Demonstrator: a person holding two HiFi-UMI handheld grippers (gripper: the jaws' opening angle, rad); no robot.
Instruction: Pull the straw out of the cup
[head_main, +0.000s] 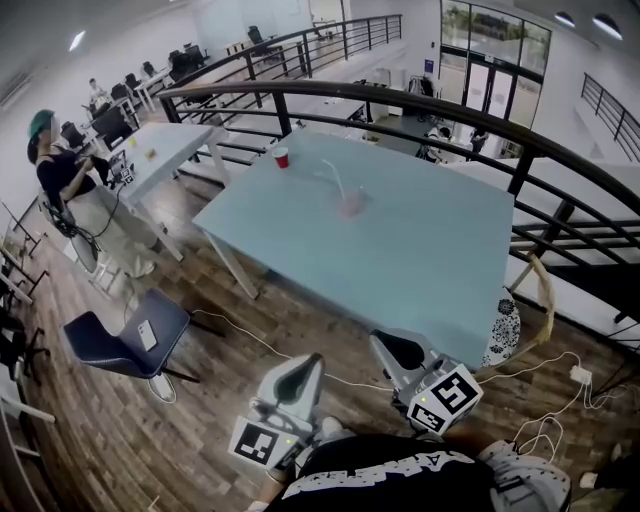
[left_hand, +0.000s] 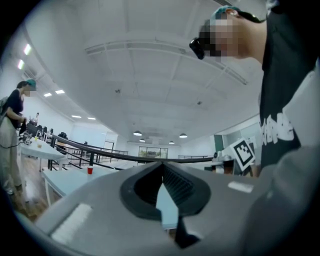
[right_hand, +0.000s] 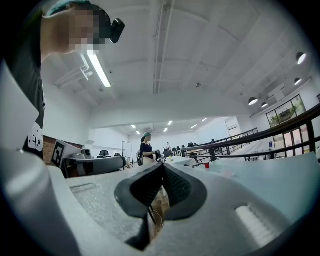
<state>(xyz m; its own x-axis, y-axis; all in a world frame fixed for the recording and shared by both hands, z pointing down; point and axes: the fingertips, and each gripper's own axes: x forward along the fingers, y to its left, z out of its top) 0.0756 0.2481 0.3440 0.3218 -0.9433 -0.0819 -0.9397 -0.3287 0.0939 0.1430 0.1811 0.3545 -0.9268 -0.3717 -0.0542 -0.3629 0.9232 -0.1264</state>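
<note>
The cup (head_main: 351, 207) stands near the middle of the counter (head_main: 430, 250), and the straw (head_main: 333, 181) sits in it. The straw's long axis is tilted: its foot is down in the cup and its free end leans up and away from you, toward the cup's far-left side, where a red cup (head_main: 281, 157) stands well apart near the far edge.

Both of your tongs are on the near side of the cup, short of the counter's near edge and not over it. The right tongs (head_main: 401, 352) are a little nearer to the cup and lie to its near-right. The left tongs (head_main: 296, 380) sit lower, to its near-left. In each gripper view the tips are pressed together with nothing between them.

The cup lies straight ahead of you, between the two lines of reach. The straw's free end leans to the left tongs' side, though the right tongs have the shorter path. Whichever you use, you will likely have to spread the tips first. Then come in across the straw's upper part and draw along its lean, not straight up, or the cup may tip.
</note>
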